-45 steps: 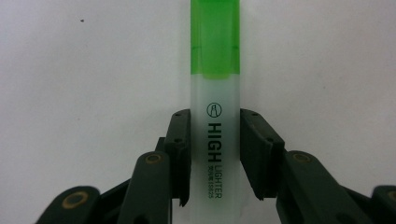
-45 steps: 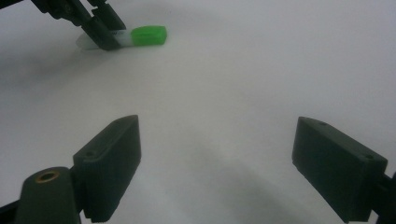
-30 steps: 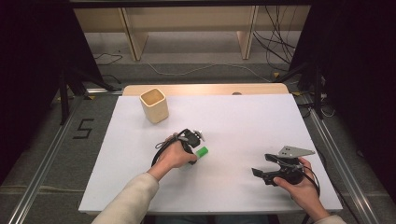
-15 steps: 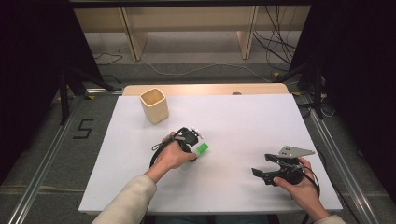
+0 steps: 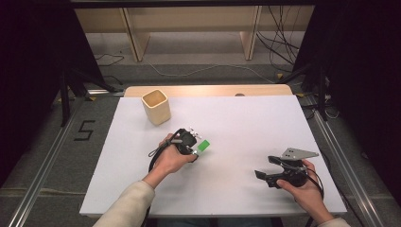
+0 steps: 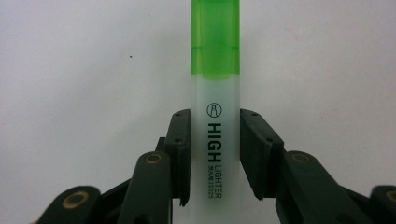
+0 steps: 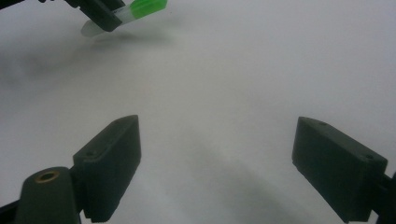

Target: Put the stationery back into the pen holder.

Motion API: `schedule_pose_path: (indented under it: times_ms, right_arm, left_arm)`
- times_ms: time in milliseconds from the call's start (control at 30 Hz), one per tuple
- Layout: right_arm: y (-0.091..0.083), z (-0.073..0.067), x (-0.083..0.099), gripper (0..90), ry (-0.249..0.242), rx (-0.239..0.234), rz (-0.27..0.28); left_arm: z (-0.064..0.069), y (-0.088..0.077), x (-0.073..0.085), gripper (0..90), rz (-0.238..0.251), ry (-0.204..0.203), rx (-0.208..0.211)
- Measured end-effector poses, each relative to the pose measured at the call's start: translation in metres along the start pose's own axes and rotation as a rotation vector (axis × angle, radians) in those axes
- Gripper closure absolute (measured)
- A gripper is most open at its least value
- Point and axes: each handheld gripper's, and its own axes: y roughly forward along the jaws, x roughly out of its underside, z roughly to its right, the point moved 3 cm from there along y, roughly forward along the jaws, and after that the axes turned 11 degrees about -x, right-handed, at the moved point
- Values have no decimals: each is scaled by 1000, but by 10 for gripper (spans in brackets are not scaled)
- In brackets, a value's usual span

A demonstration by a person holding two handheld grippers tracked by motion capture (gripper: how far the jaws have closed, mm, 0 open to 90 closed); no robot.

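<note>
A highlighter point(image 6: 215, 140) with a frosted white body and a green cap point(image 6: 215, 37) sits between my left gripper's point(image 6: 215, 121) jaws, which press on both sides of its barrel. In the high view the left gripper point(image 5: 189, 142) is near the middle of the white table point(image 5: 246, 127), and the green cap point(image 5: 204, 145) sticks out to its right, just above the surface. My right gripper point(image 5: 264, 176) rests at the front right in a hand, with its jaws wide apart and nothing between them point(image 7: 217, 126). Farther off in the right gripper view I see the held highlighter point(image 7: 140, 9).
A light wooden square cup point(image 5: 156, 106) stands upright at the back left of the table. A wooden strip point(image 5: 208, 90) runs along the far edge. Beyond it are shelf legs and cables on the floor. Metal rails flank both sides.
The left gripper with the highlighter has shifted slightly away from the person. The right gripper has stayed where it was.
</note>
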Motion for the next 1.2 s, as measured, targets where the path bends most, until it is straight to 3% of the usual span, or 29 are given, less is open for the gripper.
schedule_pose_path:
  times_ms: [567, 1200]
  right_arm:
    - [0, 0, 0, 163, -1, 0, -1]
    - [-1, 0, 0, 163, -3, -2, 3]
  left_arm:
    - [-8, -6, 7, 661, 154, -88, -32]
    - [-20, -10, 12, 662, 226, -134, -85]
